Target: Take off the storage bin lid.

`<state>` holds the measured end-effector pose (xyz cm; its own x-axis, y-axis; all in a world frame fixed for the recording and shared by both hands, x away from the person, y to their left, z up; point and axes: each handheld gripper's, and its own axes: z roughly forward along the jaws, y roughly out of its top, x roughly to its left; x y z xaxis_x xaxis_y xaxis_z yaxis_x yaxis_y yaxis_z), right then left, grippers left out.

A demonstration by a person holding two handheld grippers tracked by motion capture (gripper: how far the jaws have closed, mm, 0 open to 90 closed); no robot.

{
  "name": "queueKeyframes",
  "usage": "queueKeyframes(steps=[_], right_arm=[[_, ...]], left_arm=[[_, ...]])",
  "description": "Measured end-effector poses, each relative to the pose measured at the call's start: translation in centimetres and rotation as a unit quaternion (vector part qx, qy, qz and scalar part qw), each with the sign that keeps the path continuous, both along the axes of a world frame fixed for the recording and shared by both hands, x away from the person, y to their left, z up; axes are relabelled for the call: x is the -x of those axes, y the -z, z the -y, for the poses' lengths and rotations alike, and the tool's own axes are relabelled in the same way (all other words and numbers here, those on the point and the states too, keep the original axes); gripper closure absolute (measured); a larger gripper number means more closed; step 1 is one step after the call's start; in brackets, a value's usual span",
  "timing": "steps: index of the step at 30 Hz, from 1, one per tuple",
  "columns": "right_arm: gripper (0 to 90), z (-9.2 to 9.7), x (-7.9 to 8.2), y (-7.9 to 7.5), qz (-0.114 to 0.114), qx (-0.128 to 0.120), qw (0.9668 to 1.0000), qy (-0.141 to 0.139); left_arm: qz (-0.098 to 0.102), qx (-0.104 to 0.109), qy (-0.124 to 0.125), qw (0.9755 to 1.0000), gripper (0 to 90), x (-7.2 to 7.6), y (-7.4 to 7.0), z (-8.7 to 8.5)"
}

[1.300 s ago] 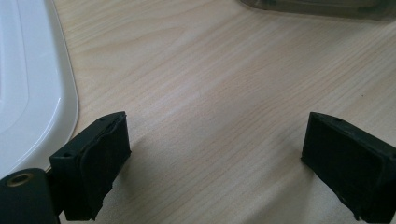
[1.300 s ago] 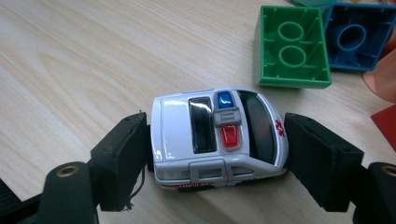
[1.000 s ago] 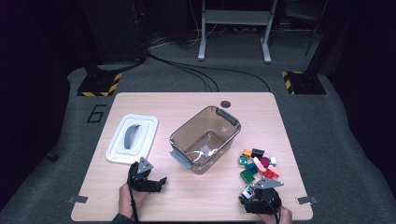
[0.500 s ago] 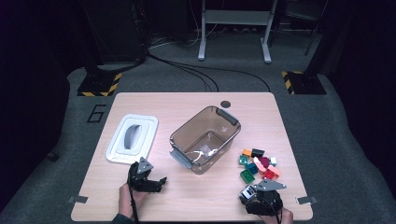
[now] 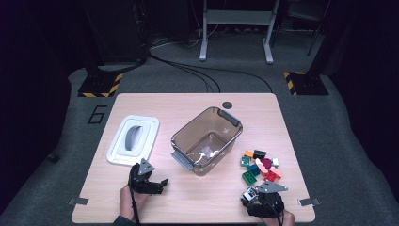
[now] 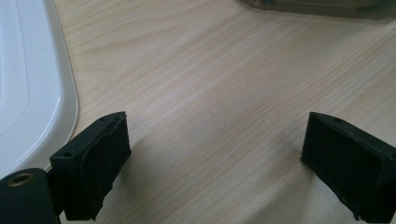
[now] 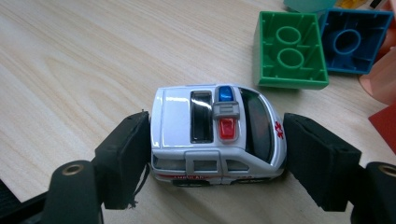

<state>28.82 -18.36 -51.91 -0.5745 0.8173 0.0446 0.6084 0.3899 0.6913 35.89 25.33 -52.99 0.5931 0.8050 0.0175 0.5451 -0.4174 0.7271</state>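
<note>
The left gripper (image 6: 215, 149) rests with jaws wide apart; the right gripper (image 7: 217, 140) has jaws clamped.

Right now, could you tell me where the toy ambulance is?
The toy ambulance sits between the right gripper pads at the table's near right edge, just short of the green brick.

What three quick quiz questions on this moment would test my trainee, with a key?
1. True or false: the right gripper has its fingers against the toy ambulance.
2. Which brick lies nearest the ambulance: A green, B yellow?
3. What lies between the left gripper fingers?

Key: 1 true, one at each end. 2 A. 3 Only bare table; they stand wide apart beside the white lid.
</note>
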Motion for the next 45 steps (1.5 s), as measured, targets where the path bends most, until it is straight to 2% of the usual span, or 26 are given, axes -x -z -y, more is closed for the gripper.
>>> queueKeyframes(steps=[10, 13, 15, 16, 17, 21, 29, 34, 45], right_arm=[[24.2, -0.1, -0.1, 0.0, -0.004, 0.003, 1.0000, 0.001], [24.2, -0.1, -0.2, 0.0, -0.003, 0.009, 0.9999, -0.005], [24.4, -0.5, -0.2, -0.1, -0.009, 0.015, 0.9998, 0.002], [24.7, -0.5, -0.2, -0.1, -0.005, 0.024, 0.9997, -0.003], [24.8, -0.7, -0.2, -0.1, -0.006, 0.027, 0.9996, 0.005], [25.3, -0.8, -0.3, -0.2, -0.006, 0.025, 0.9996, 0.009], [25.3, -0.3, -0.3, -0.2, -0.007, -0.017, 0.9998, -0.002], [25.3, 0.0, -0.4, -1.1, 0.008, -0.039, 0.9992, -0.001], [25.3, 0.0, -0.8, -3.2, 0.031, -0.049, 0.9983, -0.005]], left_arm=[[-0.001, 0.000, 0.000, 1.0000, 7.5, 0.0, 0.0, 0.0], [-0.003, -0.001, 0.001, 1.0000, 7.4, 0.0, 0.0, 0.0], [0.000, 0.001, -0.001, 1.0000, 7.5, 0.0, 0.0, 0.0], [-0.003, -0.001, 0.001, 1.0000, 7.5, 0.0, 0.0, 0.0], [-0.003, -0.001, 0.001, 1.0000, 7.5, 0.0, 0.0, 0.0], [-0.001, 0.000, 0.001, 1.0000, 7.5, 0.0, 0.0, 0.0], [0.002, 0.002, -0.002, 1.0000, 7.5, 0.0, 0.1, 0.0], [0.003, 0.002, -0.002, 1.0000, 7.5, 0.0, 0.1, 0.0], [0.001, 0.002, 0.000, 1.0000, 7.5, 0.0, 0.0, 0.0]])
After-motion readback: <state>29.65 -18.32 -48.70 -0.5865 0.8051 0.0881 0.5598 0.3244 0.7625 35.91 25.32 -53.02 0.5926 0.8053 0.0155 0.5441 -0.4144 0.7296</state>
